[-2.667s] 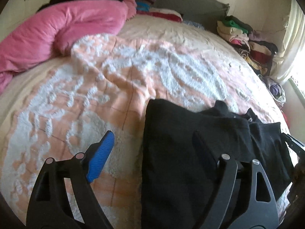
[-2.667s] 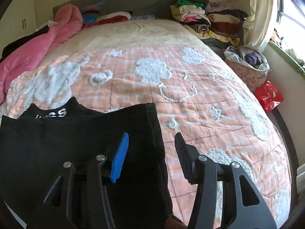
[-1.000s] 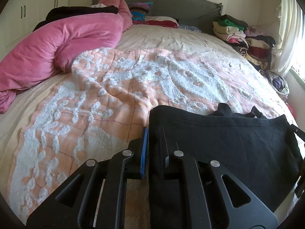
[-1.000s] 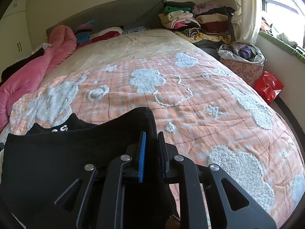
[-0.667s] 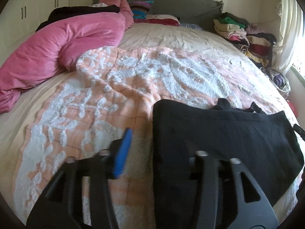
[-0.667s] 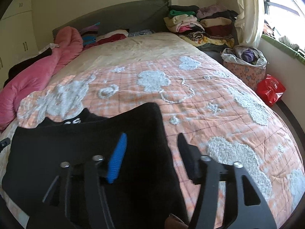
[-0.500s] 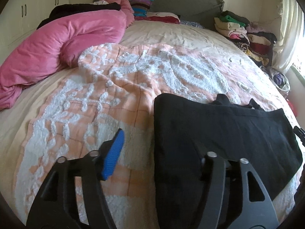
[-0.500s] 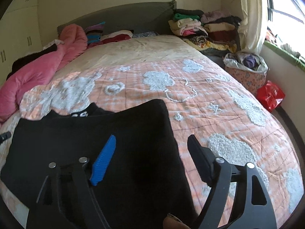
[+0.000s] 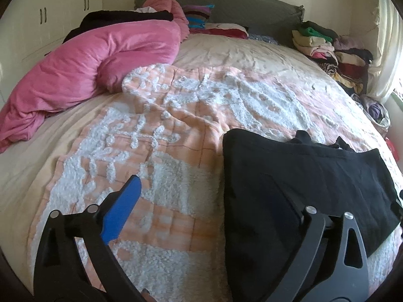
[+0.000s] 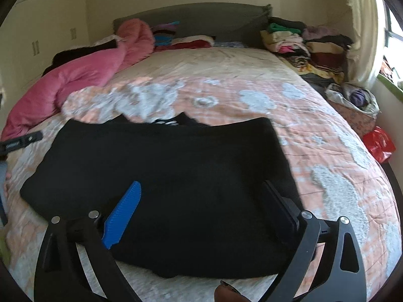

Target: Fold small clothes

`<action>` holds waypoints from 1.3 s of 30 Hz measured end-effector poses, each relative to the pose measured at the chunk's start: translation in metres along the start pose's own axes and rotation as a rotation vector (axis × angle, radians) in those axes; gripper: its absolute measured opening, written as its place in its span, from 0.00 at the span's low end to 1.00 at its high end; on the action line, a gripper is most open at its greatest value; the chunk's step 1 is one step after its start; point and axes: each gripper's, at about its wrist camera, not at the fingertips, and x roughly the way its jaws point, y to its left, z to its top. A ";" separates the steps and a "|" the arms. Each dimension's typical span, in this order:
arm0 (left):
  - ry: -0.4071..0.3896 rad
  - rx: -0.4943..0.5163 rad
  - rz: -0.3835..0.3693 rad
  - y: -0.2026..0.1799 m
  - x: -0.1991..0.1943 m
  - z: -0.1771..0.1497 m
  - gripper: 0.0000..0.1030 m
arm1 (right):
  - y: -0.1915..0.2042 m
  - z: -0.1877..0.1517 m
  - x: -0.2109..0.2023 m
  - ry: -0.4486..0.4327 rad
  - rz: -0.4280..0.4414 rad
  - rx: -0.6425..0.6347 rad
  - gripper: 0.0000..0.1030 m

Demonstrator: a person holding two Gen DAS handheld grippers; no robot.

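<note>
A bedroom is shown, filled by a wide bed with a grey headboard and pale cupboards along the left wall. The mattress is covered by a peach-and-white tufted blanket. A pink duvet is bunched along the bed's left side, and a stack of folded clothes is piled at the far right corner beside a cream curtain. A red bag is seen on the floor at the bed's right edge.

A black garment is laid flat on the blanket at the near end of the bed, folded into a broad rectangle, with white lettering just visible at its far edge in the right wrist view. In the left wrist view, the garment is seen to the right of centre.

The left claw is spread wide and its jaws are opening; its blue pad is placed over bare blanket, the other finger over the garment's left part, and the cloth's left edge is seen between them without being pinched. The right claw is likewise spread wide with its jaws opening, poised over the garment's near right part; the cloth below is not pressed by either finger. The right wrist view is slightly blurred.
</note>
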 end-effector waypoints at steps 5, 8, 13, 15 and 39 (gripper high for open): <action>0.003 -0.005 0.003 0.004 -0.001 0.001 0.91 | 0.025 -0.004 -0.003 0.009 0.046 -0.053 0.92; 0.012 -0.010 0.002 0.006 0.000 0.001 0.91 | 0.040 -0.005 -0.005 0.010 0.079 -0.085 0.93; 0.032 -0.049 -0.038 0.017 0.002 0.001 0.91 | 0.072 -0.007 -0.010 0.002 0.128 -0.154 0.94; 0.033 -0.054 -0.061 0.020 0.001 0.001 0.91 | 0.086 -0.007 -0.010 0.000 0.151 -0.179 0.94; 0.112 -0.028 -0.160 0.012 0.028 0.000 0.91 | 0.207 -0.028 -0.002 -0.001 0.225 -0.554 0.94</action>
